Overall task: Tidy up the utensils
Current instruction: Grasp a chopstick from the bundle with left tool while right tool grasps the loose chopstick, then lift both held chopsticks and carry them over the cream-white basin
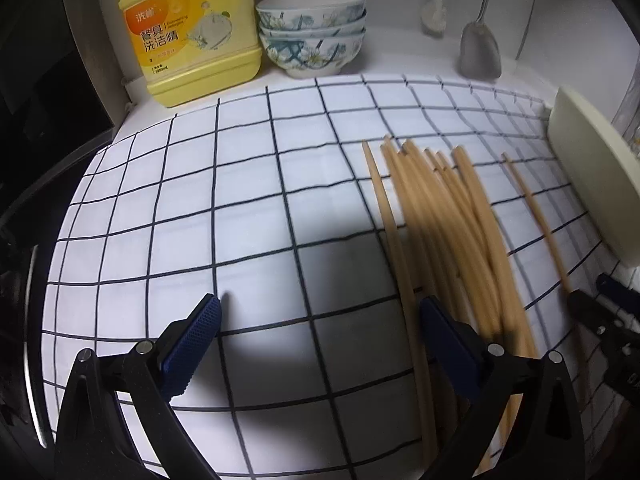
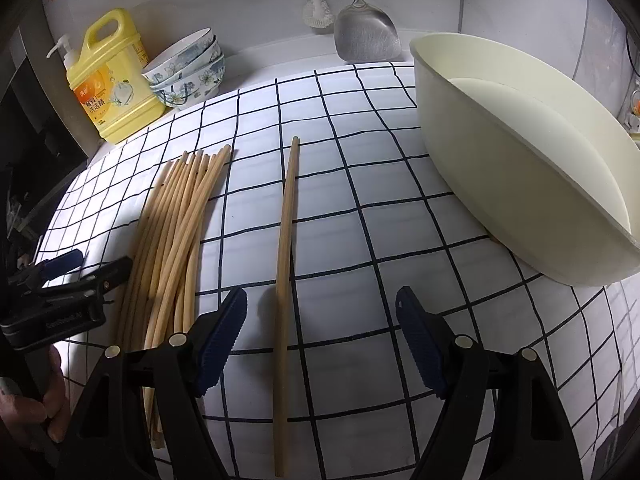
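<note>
— Left gripper [image 1: 320, 328]?
— Spread wide, empty, beside the chopstick bundle [image 2: 176, 224] on the desk [image 2: 360, 240].
— Right gripper [image 2: 322, 312]?
— Released too, straddling the lone chopstick [image 2: 286, 264]; cream holder [image 2: 500, 168] tipped right.

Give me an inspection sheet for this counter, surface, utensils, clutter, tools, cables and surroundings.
Surface: white grid-patterned cloth, flat, partly shadowed.
Job's things: bundle of chopsticks lying loose; single chopstick lying apart, to their right; cream holder tipped on its side.
Clutter: yellow detergent jug; stacked floral bowls.
Grippers: left tool open, empty, beside the bundle; right tool open, straddling the single chopstick.
Cables: thin cord hanging on the wall.
Surroundings: metal spatula and white brush hanging on the back wall.
</note>
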`<state>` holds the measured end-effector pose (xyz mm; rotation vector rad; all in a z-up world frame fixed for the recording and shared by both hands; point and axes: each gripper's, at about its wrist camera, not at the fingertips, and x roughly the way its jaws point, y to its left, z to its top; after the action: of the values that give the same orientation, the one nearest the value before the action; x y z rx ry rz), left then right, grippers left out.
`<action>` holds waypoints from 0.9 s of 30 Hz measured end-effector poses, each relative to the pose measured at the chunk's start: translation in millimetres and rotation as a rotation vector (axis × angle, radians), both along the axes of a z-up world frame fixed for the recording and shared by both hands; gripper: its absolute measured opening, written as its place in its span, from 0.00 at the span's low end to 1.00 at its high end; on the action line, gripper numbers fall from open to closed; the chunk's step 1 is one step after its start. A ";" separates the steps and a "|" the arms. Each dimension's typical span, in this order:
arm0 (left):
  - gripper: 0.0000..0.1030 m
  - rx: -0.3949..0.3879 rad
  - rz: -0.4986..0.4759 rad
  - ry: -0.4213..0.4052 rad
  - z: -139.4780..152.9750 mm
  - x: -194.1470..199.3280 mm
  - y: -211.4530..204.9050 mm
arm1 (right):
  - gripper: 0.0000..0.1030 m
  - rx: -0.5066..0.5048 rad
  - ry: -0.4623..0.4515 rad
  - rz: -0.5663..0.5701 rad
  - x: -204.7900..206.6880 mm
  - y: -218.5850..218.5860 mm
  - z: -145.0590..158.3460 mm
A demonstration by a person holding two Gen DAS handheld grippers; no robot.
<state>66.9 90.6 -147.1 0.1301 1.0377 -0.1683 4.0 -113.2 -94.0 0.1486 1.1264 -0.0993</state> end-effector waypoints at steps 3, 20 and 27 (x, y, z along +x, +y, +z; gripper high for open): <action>0.95 -0.009 0.020 -0.002 -0.4 -1.3 6.4 | 0.71 -0.021 0.000 0.005 -0.2 1.4 -0.6; 0.57 -0.024 0.010 -0.034 7.8 0.0 -4.8 | 0.48 -0.128 -0.021 0.106 1.0 20.7 -6.0; 0.08 -0.024 -0.036 -0.046 9.8 -7.0 -16.4 | 0.08 -0.137 -0.034 0.185 -2.7 34.7 -5.0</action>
<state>59.9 74.2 -137.3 0.1307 0.9873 -0.2094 1.2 -78.5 -99.0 -0.0755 1.0911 -0.0091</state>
